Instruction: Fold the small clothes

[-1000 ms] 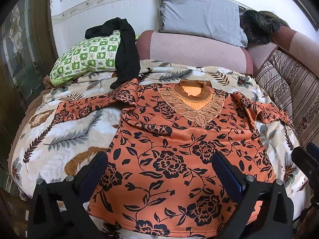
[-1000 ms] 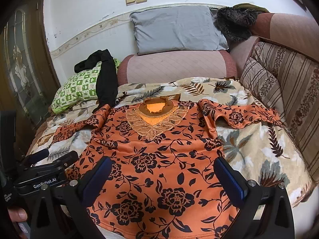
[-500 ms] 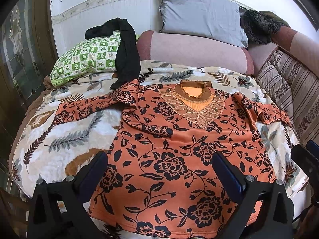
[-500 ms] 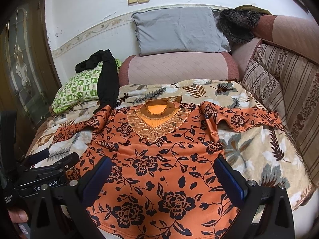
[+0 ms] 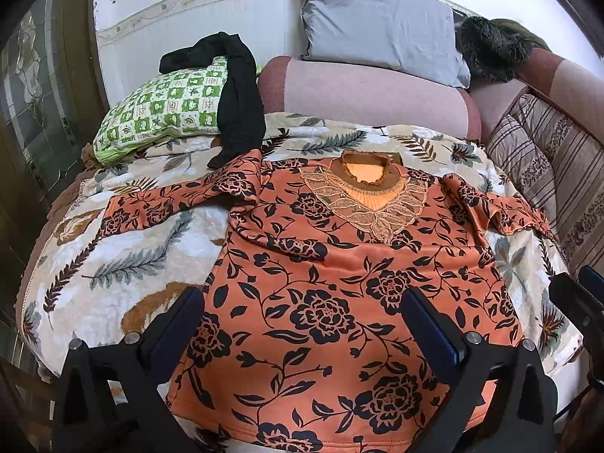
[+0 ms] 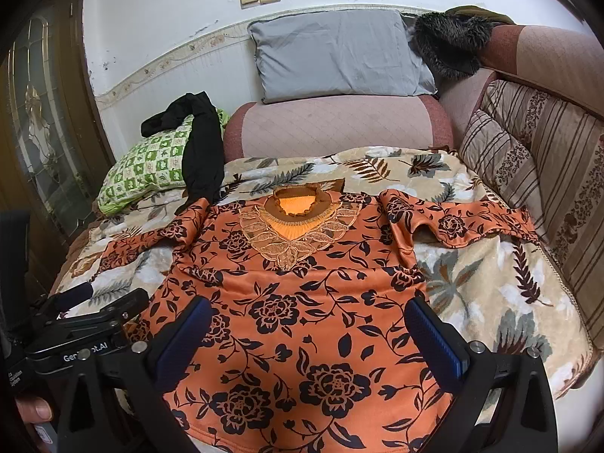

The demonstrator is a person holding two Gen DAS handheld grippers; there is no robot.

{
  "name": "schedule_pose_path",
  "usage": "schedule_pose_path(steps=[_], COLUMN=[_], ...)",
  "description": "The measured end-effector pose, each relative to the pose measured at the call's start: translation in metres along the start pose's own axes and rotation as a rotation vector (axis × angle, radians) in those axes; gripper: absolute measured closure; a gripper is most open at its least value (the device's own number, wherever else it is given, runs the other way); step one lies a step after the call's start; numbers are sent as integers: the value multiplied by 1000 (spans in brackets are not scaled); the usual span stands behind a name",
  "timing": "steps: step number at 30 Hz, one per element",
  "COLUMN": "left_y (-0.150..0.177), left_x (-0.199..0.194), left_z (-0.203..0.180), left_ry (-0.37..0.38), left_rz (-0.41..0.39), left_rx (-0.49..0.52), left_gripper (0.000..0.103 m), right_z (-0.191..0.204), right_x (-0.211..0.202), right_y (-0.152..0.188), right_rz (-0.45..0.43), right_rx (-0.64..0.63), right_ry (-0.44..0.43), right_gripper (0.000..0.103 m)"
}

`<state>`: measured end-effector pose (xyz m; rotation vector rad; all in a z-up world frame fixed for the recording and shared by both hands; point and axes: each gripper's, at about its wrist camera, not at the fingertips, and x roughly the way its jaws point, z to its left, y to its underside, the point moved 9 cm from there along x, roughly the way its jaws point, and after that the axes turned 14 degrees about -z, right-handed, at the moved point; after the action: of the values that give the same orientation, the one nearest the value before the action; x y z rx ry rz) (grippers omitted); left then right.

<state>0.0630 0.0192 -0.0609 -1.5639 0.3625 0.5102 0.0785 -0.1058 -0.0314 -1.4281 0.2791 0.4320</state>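
Orange floral blouse (image 5: 339, 283): spread flat, front up, on leaf-print blanket (image 5: 124, 264), sleeves out to both sides. Black garment (image 5: 238, 102): draped over green checked pillow (image 5: 166, 109), its end touching the left sleeve. Grey pillow (image 6: 336, 56) behind. Left gripper (image 5: 302, 324) and right gripper (image 6: 309, 332): fingers wide, empty, above the hem.

I held both black two-finger grippers side by side: the left gripper (image 5: 302, 324) and the right gripper (image 6: 309, 332), each with blue-padded jaws spread wide, gripping nothing.
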Motion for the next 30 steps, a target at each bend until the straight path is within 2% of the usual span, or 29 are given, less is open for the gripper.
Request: schedule_pose_path(steps=[12,16,19,22,27,30], left_y=[5,28,50,69,86,89], left_x=[5,30,49,65,84,91], left_z=[0,1,4,4,0,1], left_ry=[6,18,3,-6,-15,-28], left_rz=[16,84,145,199,254,260], left_rx=[5,-8,11,30,57,82], left_gripper=[0,0,0,0,0,0], right_z=[-6,-28,-75,-150,-307,-370], right_x=[12,26,40,60,104,132], right_y=[6,23,39,47,49,50], right_rz=[15,68,105,110,-31,-85], right_rx=[24,149,387,670,1139,1325], right_ry=[-8,-57,-94,-83,8,41], right_gripper=[0,0,0,0,1,13])
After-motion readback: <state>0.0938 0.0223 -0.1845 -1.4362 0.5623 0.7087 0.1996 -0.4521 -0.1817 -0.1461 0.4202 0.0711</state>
